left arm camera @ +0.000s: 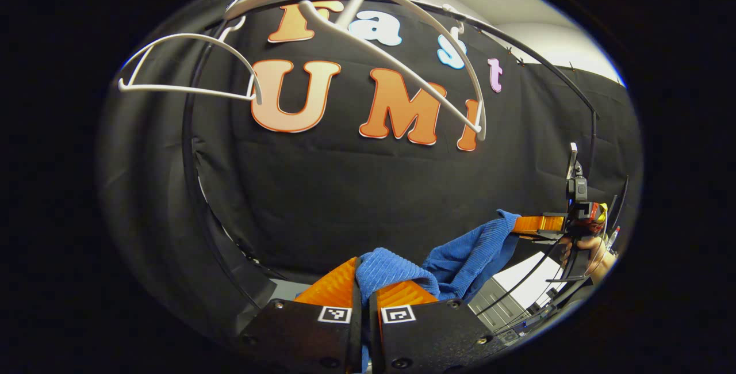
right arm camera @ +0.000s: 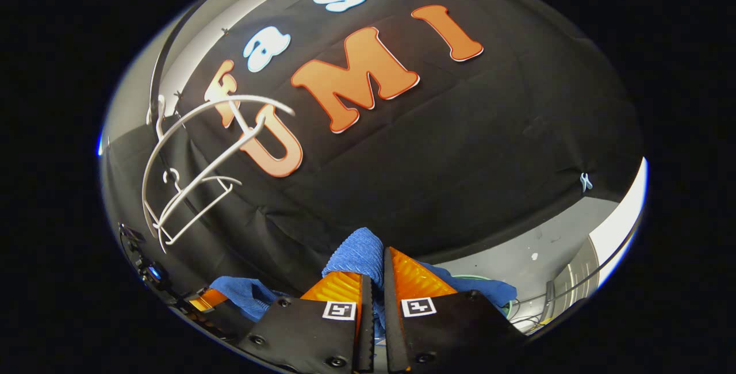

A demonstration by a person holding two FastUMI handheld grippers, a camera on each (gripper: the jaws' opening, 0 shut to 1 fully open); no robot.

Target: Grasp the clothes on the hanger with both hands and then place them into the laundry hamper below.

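Left gripper: jaws clamped on a fold of the blue cloth, which bunches at 6 o'clock in the left gripper view and stretches toward 4 o'clock to the right gripper, held by a hand. Right gripper jaws also pinch the blue cloth at 6 o'clock in the right gripper view. White hangers hang bare at 12 o'clock, well above the cloth; hangers at 9 o'clock.

Bg: black cloth wall, black curved frame rail on its left edge, grey floor w/ cables lower right.
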